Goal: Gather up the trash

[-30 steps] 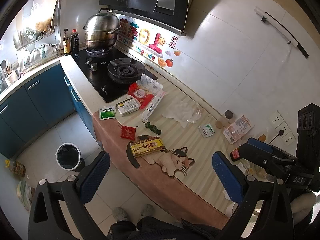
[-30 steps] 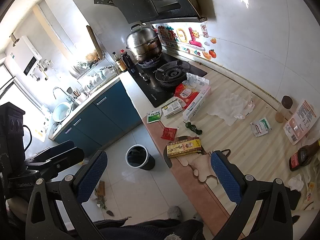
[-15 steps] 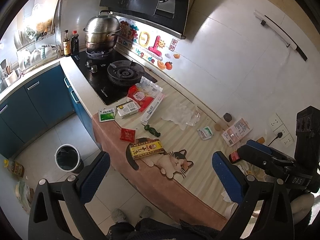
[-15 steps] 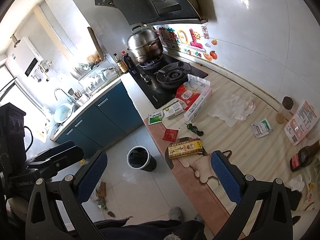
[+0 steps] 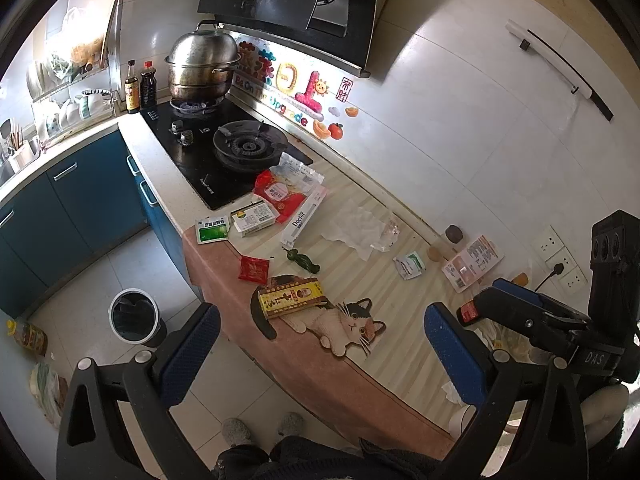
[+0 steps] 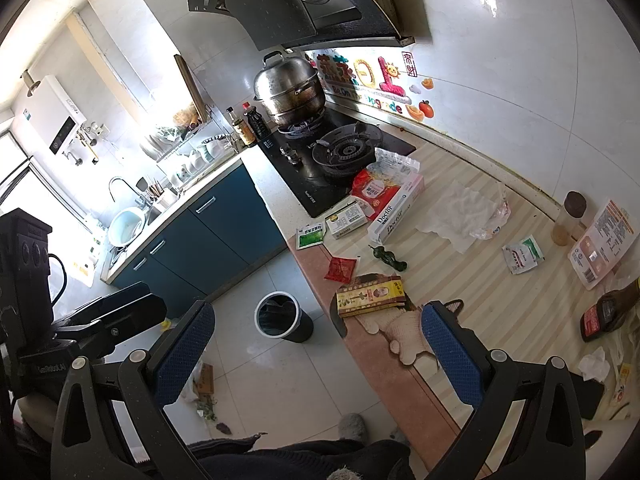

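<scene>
Both views have pulled back slightly; white box (image 5: pixel 303 215) reads "Doctor"

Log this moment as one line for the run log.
phase: approach | left gripper: open, empty | right gripper: open, empty | trash bin: on floor | yellow box: on counter, untouched

Daylight flooded in from the blown-out window (image 6: pixel 24 184) at left, glaring off the glossy white wall tiles (image 6: pixel 520 40). Both fisheye views stayed sharp, bending strongly toward dark vignetted corners.
</scene>
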The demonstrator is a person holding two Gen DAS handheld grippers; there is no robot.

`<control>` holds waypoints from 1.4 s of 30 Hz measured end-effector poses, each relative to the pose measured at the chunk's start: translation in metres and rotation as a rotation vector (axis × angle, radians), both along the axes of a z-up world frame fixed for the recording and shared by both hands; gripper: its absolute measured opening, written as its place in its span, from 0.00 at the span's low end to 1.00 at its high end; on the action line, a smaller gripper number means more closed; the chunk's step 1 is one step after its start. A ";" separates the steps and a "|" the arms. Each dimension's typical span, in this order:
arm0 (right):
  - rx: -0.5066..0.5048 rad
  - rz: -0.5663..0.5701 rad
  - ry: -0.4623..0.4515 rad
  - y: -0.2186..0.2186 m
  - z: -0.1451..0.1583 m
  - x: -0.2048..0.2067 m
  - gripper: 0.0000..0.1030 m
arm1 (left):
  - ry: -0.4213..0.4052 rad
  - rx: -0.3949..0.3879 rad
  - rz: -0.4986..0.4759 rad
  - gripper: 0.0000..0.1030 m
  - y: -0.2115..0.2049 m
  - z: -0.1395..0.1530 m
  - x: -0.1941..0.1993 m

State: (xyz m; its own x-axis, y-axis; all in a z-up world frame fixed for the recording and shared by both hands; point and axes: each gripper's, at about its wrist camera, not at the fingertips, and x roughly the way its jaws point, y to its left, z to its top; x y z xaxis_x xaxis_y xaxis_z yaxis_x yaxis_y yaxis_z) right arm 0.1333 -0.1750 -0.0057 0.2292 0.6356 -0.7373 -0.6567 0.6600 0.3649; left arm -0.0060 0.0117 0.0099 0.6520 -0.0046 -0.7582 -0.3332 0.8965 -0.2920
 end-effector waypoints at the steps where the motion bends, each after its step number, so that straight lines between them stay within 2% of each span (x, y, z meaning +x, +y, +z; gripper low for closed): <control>1: 0.001 -0.001 0.000 -0.001 0.001 0.001 1.00 | -0.001 0.000 0.000 1.00 0.000 0.000 0.000; 10: -0.001 -0.019 0.007 -0.001 0.002 -0.001 1.00 | 0.005 -0.003 -0.012 1.00 0.004 -0.001 0.004; 13: -0.004 -0.070 0.015 -0.001 -0.002 0.001 1.00 | 0.019 0.035 0.002 1.00 0.011 -0.007 0.012; 15: -0.023 -0.143 0.012 -0.003 -0.011 0.006 1.00 | 0.041 0.111 0.028 1.00 0.019 -0.016 0.021; 18: -0.059 -0.281 0.014 -0.011 -0.034 0.021 1.00 | 0.085 0.274 0.061 1.00 0.029 -0.038 0.046; 20: -0.082 -0.365 0.038 -0.018 -0.055 0.034 1.00 | 0.139 0.359 0.045 1.00 0.036 -0.065 0.069; 22: -0.122 -0.446 0.064 -0.025 -0.082 0.048 1.00 | 0.193 0.411 -0.011 1.00 0.037 -0.096 0.090; 26: -0.250 -0.564 0.125 -0.036 -0.150 0.084 1.00 | 0.374 0.531 -0.223 1.00 0.021 -0.181 0.146; 29: -0.321 -0.582 0.216 -0.048 -0.204 0.116 1.00 | 0.506 0.532 -0.391 1.00 0.008 -0.245 0.178; 32: -0.389 -0.578 0.264 -0.056 -0.249 0.139 1.00 | 0.624 0.554 -0.525 1.00 -0.008 -0.296 0.202; 36: -0.439 -0.580 0.331 -0.066 -0.291 0.161 1.00 | 0.698 0.529 -0.639 1.00 -0.021 -0.338 0.224; 42: -0.473 -0.588 0.401 -0.068 -0.324 0.183 1.00 | 0.722 0.486 -0.687 0.98 -0.022 -0.352 0.242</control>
State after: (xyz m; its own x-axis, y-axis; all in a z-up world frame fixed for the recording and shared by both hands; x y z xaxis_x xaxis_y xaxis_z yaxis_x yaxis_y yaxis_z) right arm 0.3167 -0.2427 -0.3301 0.0902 0.0997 -0.9909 -0.0401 0.9945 0.0964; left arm 0.2359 -0.0103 -0.3420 0.0288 0.2052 -0.9783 0.3286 0.9224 0.2032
